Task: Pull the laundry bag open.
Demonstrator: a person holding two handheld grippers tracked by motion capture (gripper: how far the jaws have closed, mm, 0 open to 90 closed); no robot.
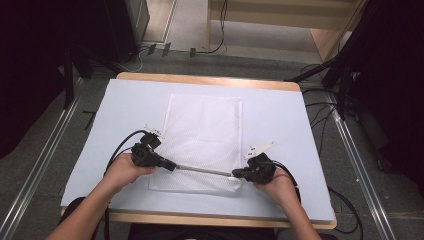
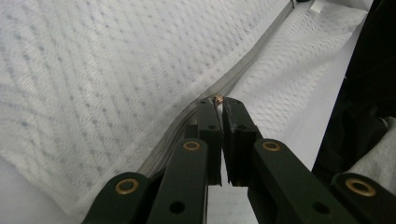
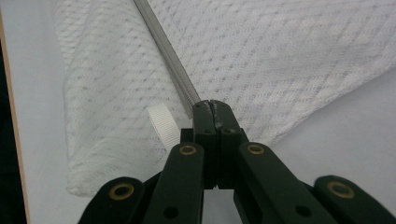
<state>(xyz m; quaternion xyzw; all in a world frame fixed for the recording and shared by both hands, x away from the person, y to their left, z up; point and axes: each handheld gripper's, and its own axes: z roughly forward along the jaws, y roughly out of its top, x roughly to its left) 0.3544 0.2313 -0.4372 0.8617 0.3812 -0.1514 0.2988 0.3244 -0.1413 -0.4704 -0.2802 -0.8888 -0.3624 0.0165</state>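
A white mesh bag (image 1: 202, 130) lies flat in the middle of the table, with a grey zipper (image 1: 202, 170) running along its near edge. My left gripper (image 1: 171, 166) is shut at the zipper's left part; in the left gripper view (image 2: 218, 101) a small brass zipper pull (image 2: 217, 98) sits pinched between the tips. At the zipper's right end, my right gripper (image 1: 236, 174) is shut. In the right gripper view (image 3: 210, 105) its tips clamp the zipper tape (image 3: 177, 74) at the bag's edge, beside a white ribbon loop (image 3: 163, 123).
The bag rests on a pale blue mat (image 1: 280, 115) covering a wooden table (image 1: 210, 80). Cables trail from both grippers over the mat's sides. Metal floor rails (image 1: 45, 155) and dark stands flank the table.
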